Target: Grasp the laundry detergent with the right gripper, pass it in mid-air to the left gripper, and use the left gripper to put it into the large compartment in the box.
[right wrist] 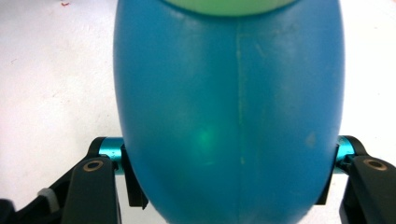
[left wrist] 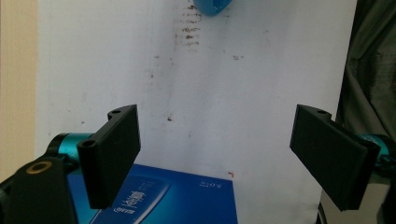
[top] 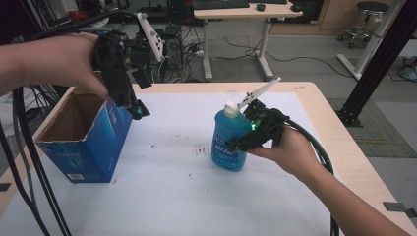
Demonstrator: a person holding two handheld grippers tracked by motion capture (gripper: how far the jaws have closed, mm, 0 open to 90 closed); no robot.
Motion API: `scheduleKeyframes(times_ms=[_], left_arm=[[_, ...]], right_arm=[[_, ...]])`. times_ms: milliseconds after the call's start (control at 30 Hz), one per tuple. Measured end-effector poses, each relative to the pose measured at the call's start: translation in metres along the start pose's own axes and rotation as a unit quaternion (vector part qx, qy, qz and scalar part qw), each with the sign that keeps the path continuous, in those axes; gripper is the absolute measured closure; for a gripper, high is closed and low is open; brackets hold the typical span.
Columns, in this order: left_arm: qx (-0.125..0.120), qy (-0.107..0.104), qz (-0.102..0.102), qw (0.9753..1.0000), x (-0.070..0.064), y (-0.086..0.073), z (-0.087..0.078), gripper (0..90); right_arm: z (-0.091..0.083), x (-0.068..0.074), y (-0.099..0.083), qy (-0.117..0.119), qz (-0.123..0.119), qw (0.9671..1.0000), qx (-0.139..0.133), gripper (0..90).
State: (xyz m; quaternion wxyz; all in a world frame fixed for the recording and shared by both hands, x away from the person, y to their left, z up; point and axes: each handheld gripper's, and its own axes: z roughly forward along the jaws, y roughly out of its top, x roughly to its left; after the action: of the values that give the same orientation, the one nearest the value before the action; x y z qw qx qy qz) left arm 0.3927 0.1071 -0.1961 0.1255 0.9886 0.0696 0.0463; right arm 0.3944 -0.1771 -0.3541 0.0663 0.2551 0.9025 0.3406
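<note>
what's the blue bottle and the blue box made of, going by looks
Blue bottle: likely translucent plastic, glossy; a mould seam and soft sheen show in the right gripper view. Blue box: probably cardboard, with a printed blue outside and a plain brown inside at its open top.

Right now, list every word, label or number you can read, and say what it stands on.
None reads in full.
Blue plastic bottle: white label lettering, too blurred to read.
Blue cardboard box: white label patch, too small to read.
Same box, left gripper view: white characters and small print, upside down, blurred.
</note>
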Motion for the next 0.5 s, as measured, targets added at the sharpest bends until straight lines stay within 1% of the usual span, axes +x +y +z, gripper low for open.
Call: scheduleKeyframes(times_ms=[67, 233, 500], left_arm=[[0.002, 0.0, 0.001, 1.0, 0.0002, 0.0002, 0.0001, 16.3], [0.001, -0.001, 0.002, 1.0, 0.0003, 0.0003, 0.0005, 16.3], [0.001, -0.002, 0.002, 1.0, 0.0004, 0.0007, 0.0008, 16.3]], right_arm=[[0.0004, -0.0004, -0.0002, -0.003, -0.002, 1.0, 0.001, 34.9], [0.0011, -0.0012, -0.0011, -0.002, 0.0, 1.0, 0.002, 35.0], [0.0018, -0.0013, -0.0014, 0.002, -0.006, 1.0, -0.001, 38.7]])
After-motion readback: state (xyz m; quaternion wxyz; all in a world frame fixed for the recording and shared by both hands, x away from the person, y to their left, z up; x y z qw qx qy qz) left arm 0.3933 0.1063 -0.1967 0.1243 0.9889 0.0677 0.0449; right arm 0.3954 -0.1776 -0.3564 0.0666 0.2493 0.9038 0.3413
